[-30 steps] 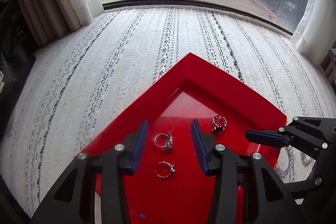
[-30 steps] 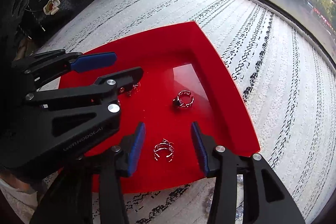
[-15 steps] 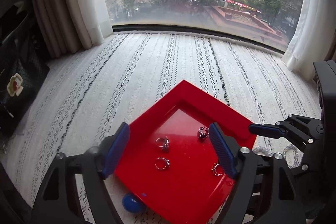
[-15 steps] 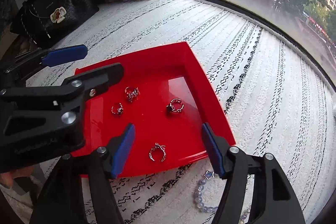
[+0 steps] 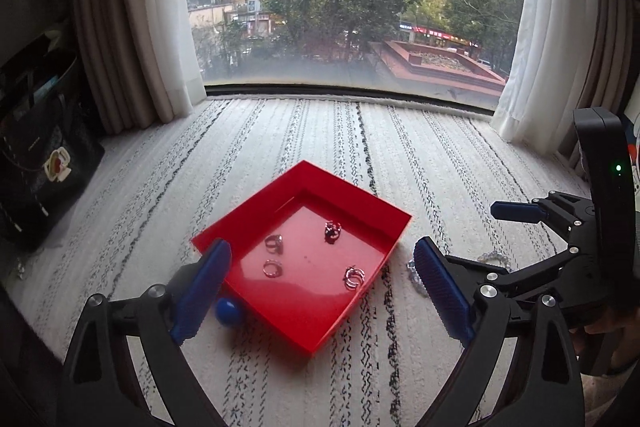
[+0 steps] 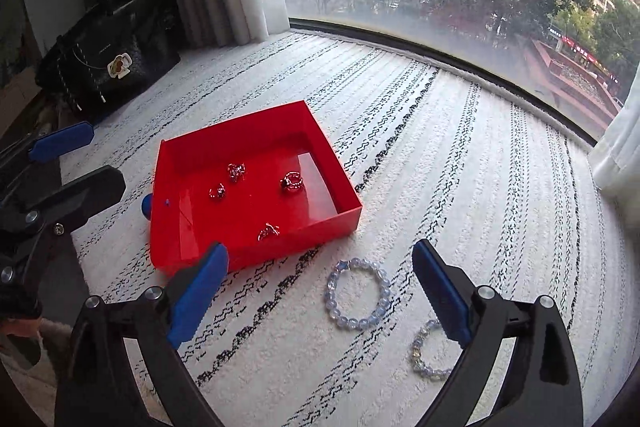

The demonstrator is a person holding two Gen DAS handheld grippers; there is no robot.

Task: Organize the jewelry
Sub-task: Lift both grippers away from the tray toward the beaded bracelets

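A red tray (image 5: pixel 248 218) (image 6: pixel 192 227) sits on the striped white rug and holds several silver rings, among them one at the near right (image 5: pixel 354 277) (image 6: pixel 268 231) and a dark-stoned one (image 5: pixel 332 230) (image 6: pixel 291 182). Two pale blue bead bracelets lie on the rug beside the tray, a larger one (image 6: pixel 358 293) and a smaller one (image 6: pixel 426 351); one also shows in the left wrist view (image 5: pixel 414 273). My left gripper (image 5: pixel 322 297) is open and empty, raised above the tray's near side. My right gripper (image 6: pixel 320 301) is open and empty above the larger bracelet.
A blue ball (image 5: pixel 228 311) (image 6: pixel 147 206) rests against the tray's left corner. A black handbag (image 5: pixel 40 163) (image 6: pixel 108 63) stands at the left by the curtains. The window runs along the rug's far edge.
Both grippers have pulled up and back from the tray and opened wider. The rings stay in the tray; the bracelets and blue ball have come into view.
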